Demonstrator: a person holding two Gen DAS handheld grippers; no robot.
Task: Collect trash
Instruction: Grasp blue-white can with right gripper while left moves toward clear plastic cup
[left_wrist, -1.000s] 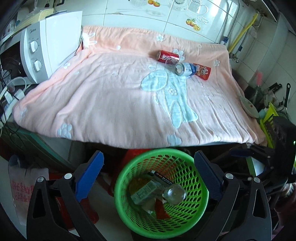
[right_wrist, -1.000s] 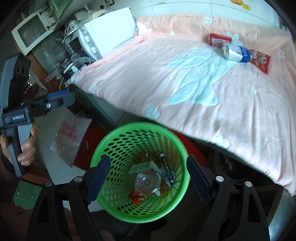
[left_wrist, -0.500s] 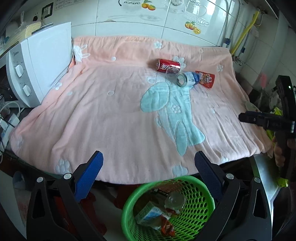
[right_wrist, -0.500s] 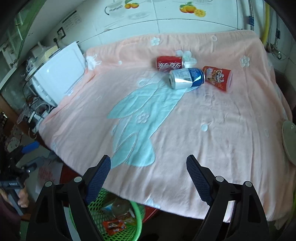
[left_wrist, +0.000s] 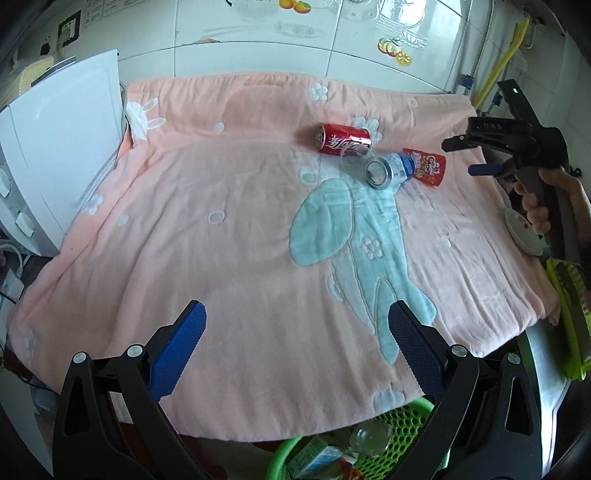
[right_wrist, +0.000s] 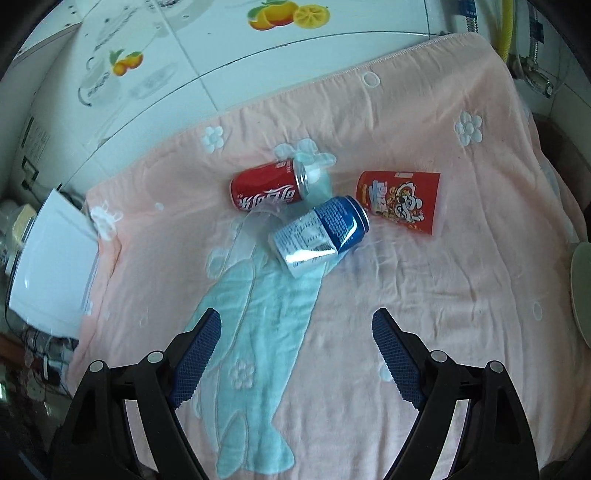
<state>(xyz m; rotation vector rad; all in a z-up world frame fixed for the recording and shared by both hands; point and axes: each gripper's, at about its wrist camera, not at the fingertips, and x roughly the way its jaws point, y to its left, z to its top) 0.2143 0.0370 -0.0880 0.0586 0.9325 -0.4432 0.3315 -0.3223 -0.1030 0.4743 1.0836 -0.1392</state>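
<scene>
Blue can (right_wrist: 320, 236) lies on blanket (right_wrist: 424, 295), beyond spread, empty right gripper (right_wrist: 295, 326) fingers.

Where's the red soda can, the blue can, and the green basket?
red soda can (right_wrist: 267, 188): right wrist view, middle of its red side.
blue can (right_wrist: 325, 230): right wrist view, middle of its dented body.
green basket (left_wrist: 406, 424): left wrist view, its mesh wall under the blanket's edge.

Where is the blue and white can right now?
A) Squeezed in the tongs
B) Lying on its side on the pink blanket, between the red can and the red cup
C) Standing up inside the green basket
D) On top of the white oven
B: the blue and white can lies on its side on the pink blanket, with the red can and the red cup on either side.
</scene>
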